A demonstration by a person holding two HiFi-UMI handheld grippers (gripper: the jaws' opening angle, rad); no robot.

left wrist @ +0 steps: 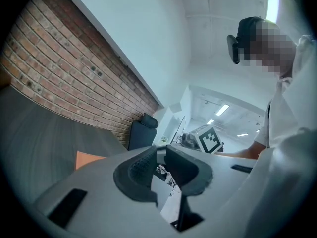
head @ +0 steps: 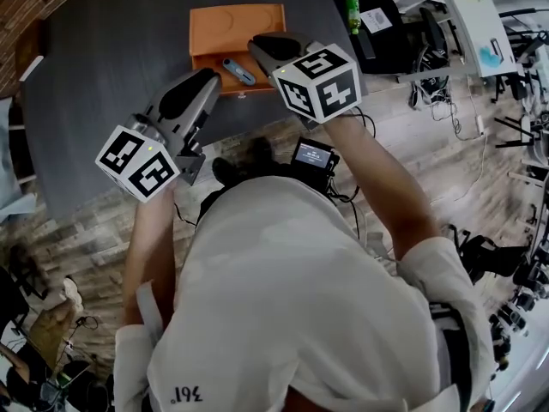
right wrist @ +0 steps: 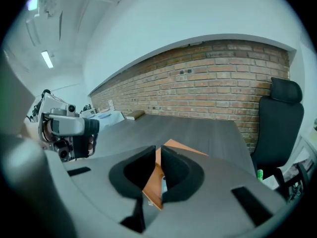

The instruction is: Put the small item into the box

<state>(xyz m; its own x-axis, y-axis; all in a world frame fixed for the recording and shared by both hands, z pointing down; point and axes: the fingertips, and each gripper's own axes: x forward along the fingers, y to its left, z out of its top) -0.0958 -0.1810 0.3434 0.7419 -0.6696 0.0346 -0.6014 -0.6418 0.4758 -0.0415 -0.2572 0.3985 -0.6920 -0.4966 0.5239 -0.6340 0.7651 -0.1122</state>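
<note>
On the dark table lies an open orange box (head: 236, 26) with the small blue-grey item (head: 238, 71) lying inside it. My right gripper (head: 256, 46) hovers just above the box's right side, angled down. In the right gripper view its jaws (right wrist: 158, 150) stand a thin slit apart with nothing between them, and the orange box (right wrist: 173, 148) shows beyond. My left gripper (head: 209, 77) is held up near the table's front edge, left of the box. It points level, jaws (left wrist: 161, 152) a narrow gap apart and empty. A corner of the box (left wrist: 88, 158) shows at its left.
The grey table (head: 103, 75) stretches left and back to a brick wall (right wrist: 223, 78). A black office chair (right wrist: 280, 118) stands at its far right end. A green bottle (head: 352, 14) and cluttered desks with cables fill the right. The person's body fills the foreground.
</note>
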